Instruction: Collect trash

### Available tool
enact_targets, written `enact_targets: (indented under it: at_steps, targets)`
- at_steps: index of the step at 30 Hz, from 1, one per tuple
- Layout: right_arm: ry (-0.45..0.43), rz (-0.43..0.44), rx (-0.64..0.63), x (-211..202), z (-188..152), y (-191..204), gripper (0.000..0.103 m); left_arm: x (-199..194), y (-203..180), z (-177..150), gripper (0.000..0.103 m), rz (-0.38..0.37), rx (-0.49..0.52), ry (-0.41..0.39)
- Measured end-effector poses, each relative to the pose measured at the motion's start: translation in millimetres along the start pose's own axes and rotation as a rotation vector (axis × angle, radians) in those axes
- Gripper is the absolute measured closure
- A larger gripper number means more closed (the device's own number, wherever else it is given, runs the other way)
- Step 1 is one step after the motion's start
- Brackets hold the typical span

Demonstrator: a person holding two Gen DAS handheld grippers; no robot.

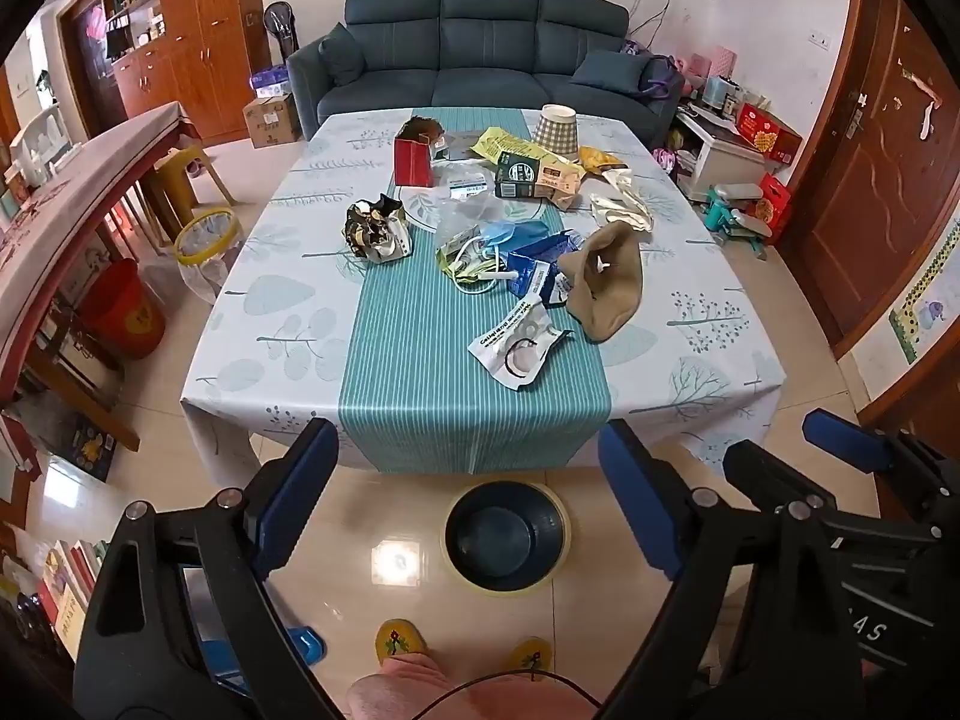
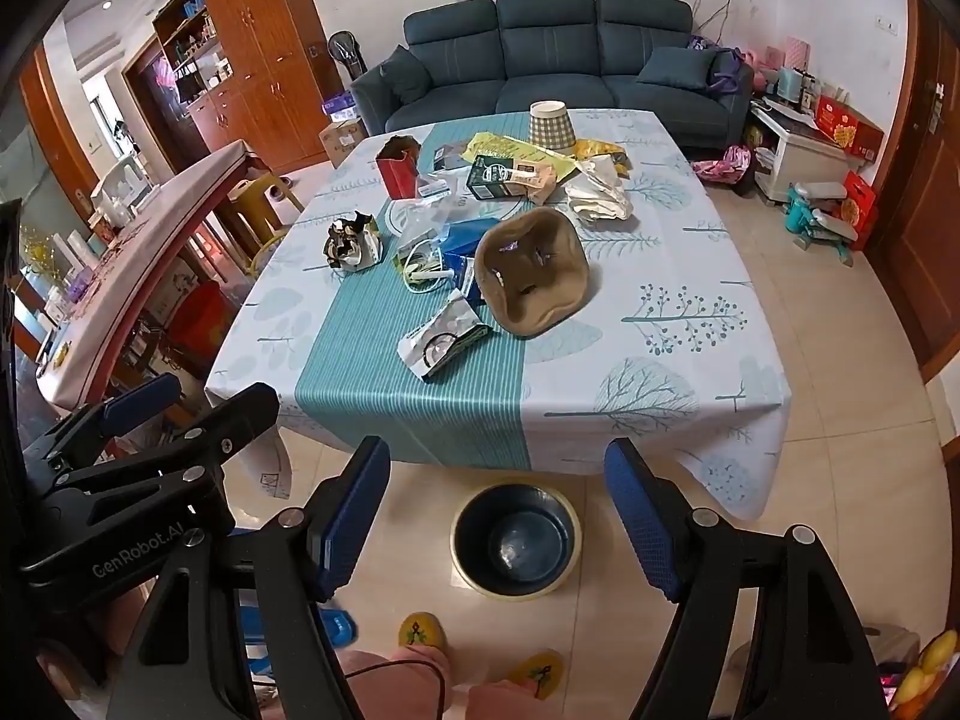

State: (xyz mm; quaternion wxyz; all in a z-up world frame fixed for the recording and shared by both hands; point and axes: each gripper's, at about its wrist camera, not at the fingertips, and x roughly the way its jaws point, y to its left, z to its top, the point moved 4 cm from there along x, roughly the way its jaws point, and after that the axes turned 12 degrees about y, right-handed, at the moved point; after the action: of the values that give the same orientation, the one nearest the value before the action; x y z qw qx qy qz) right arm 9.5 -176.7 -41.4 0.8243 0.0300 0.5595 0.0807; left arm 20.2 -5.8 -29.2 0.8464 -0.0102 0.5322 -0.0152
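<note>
Grippers: left gripper [image 1: 468, 498] and right gripper [image 2: 498, 510] both spread wide, nothing between the pads.
Bin: dark trash bin [image 1: 506, 540] on the floor, near the table [image 1: 240, 324].
Table: littered with wrappers.

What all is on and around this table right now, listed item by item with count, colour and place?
table: one, white leaf-print cloth with teal stripe, centre
bin: one, dark blue, floor before table
red box: one, far left of pile
checked cup: one, upside down, far edge
tan felt piece: one, right of pile
white wrapper: one, nearest table's front edge
crumpled packet: one, black and cream, left
sofa: one, dark teal, behind table
slippers: two, yellow, floor
left gripper: open, empty
right gripper: open, empty
</note>
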Motion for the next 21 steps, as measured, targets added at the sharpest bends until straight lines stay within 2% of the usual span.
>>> enact_targets:
  at_steps: [21]
  targets:
    - [0.007,-0.002,0.023,0.9,2.6,-4.1,0.027,3.6,-7.7,1.7,0.017,-0.019,0.001,-0.002]
